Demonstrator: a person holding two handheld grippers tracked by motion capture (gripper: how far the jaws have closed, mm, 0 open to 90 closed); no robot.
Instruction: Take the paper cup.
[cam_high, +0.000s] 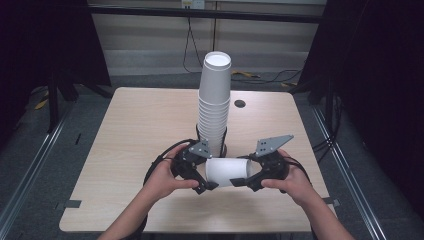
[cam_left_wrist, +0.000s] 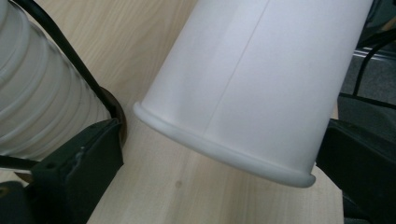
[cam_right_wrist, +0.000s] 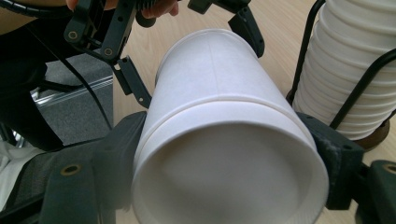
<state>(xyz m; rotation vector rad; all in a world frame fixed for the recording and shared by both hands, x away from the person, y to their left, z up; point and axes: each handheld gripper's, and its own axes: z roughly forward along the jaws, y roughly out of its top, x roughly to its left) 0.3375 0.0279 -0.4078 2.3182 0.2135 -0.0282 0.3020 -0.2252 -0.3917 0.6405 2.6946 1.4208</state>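
Observation:
A white paper cup lies on its side just above the table, held between both grippers. My right gripper is shut on its base end, a jaw pressing each side; a raised ring runs round the cup just beyond the jaws. My left gripper straddles the rim end, with one jaw against the wall and a narrow gap at the other. In the high view the left gripper and right gripper face each other. A tall stack of white cups stands upright right behind them.
The stack sits in a black wire holder on a round dark base. The wooden table has a small dark hole at the back right. Black cables loop beside the left hand.

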